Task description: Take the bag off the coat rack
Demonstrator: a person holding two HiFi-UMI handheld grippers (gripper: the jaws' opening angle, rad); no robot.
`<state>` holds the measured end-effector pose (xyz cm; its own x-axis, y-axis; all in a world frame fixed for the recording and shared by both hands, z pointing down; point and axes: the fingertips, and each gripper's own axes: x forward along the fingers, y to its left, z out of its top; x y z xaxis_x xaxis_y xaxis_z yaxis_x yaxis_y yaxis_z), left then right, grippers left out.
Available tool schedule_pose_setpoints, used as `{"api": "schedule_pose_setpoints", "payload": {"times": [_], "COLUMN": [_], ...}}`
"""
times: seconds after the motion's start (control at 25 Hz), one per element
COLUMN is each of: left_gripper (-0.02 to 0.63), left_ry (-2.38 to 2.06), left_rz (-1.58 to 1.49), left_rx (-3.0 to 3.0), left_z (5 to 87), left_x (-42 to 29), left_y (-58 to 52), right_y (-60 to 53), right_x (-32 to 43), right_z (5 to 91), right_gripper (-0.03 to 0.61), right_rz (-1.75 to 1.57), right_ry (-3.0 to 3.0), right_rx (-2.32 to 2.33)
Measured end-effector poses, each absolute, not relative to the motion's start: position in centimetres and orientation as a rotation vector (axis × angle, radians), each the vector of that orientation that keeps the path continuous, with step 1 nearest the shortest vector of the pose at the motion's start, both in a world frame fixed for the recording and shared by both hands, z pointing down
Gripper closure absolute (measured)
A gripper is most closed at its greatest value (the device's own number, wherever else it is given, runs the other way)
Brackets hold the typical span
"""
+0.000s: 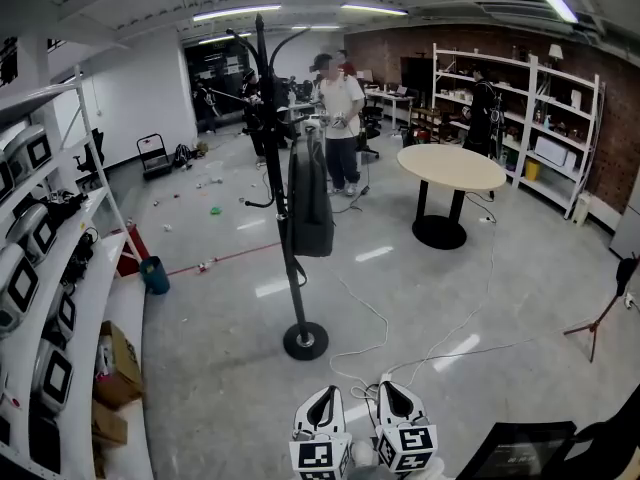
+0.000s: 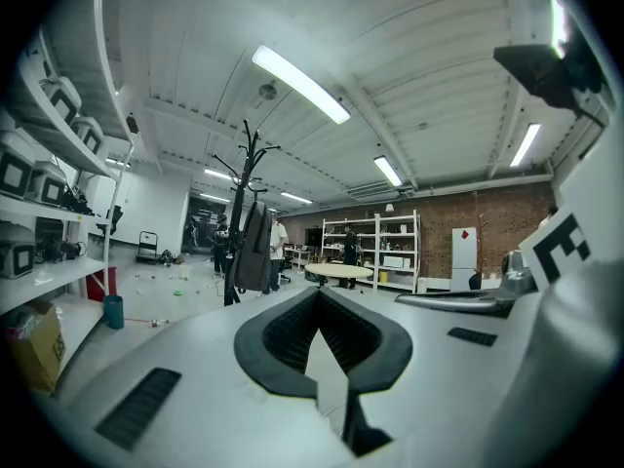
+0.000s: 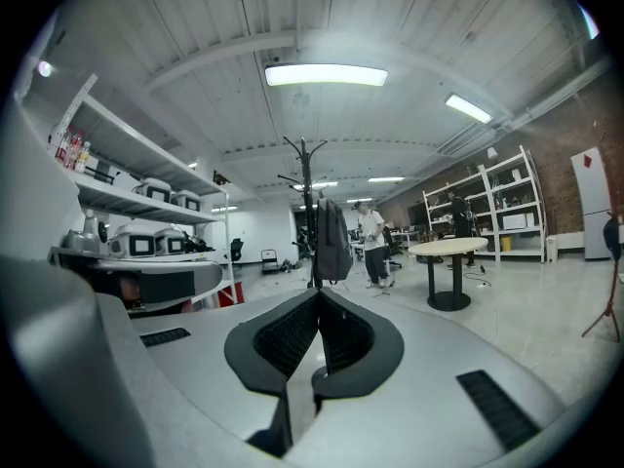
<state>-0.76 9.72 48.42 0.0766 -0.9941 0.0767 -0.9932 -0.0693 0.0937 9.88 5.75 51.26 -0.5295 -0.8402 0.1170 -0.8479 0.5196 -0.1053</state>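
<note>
Nothing done yet: the dark bag (image 1: 308,203) hangs high on the coat rack (image 1: 297,288), well ahead of both grippers. Left gripper (image 1: 325,396) and right gripper (image 1: 393,390) are clenched and empty, side by side. Open floor lies between; a loose cable (image 1: 371,318) trails near the rack's base, the round table (image 1: 452,167) stands well right, and shelving (image 1: 88,298) crowds the left.

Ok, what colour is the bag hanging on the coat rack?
The bag is dark grey, nearly black; the head view shows it best.
</note>
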Motion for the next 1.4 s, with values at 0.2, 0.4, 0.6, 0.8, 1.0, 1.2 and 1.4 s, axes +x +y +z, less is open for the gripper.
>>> {"api": "schedule_pose_setpoints", "payload": {"times": [0.2, 0.4, 0.6, 0.8, 1.0, 1.2, 1.4], "left_gripper": [0.615, 0.615, 0.615, 0.615, 0.615, 0.615, 0.615], "left_ry": [-2.057, -2.092, -2.110, -2.132, -2.130, -2.124, -2.120], "left_rz": [-0.020, -0.034, -0.034, -0.032, -0.030, -0.018, -0.013], "left_rx": [2.221, 2.202, 2.174, 2.151, 2.153, 2.155, 2.168], "left_z": [49.5, 49.2, 49.0, 48.7, 48.8, 49.1, 49.0], "left_x": [-1.7, -2.9, -3.5, -4.3, -4.4, -4.7, -4.6], "left_y": [7.7, 4.8, 1.4, -2.0, -4.9, -7.6, -10.3], "right_y": [3.5, 0.5, -3.2, -6.7, -9.8, -12.5, -15.1], "right_x": [8.7, 7.8, 7.1, 6.5, 6.2, 5.5, 4.9], "right_z": [51.6, 51.5, 51.2, 50.7, 50.7, 51.3, 51.5], "right_gripper": [0.568, 0.568, 0.568, 0.568, 0.568, 0.568, 0.568], "right_rz": [0.248, 0.245, 0.240, 0.225, 0.232, 0.243, 0.231], "right_ry": [-2.713, -2.726, -2.736, -2.752, -2.754, -2.750, -2.748], "right_rx": [1.484, 1.465, 1.440, 1.422, 1.415, 1.403, 1.388]}}
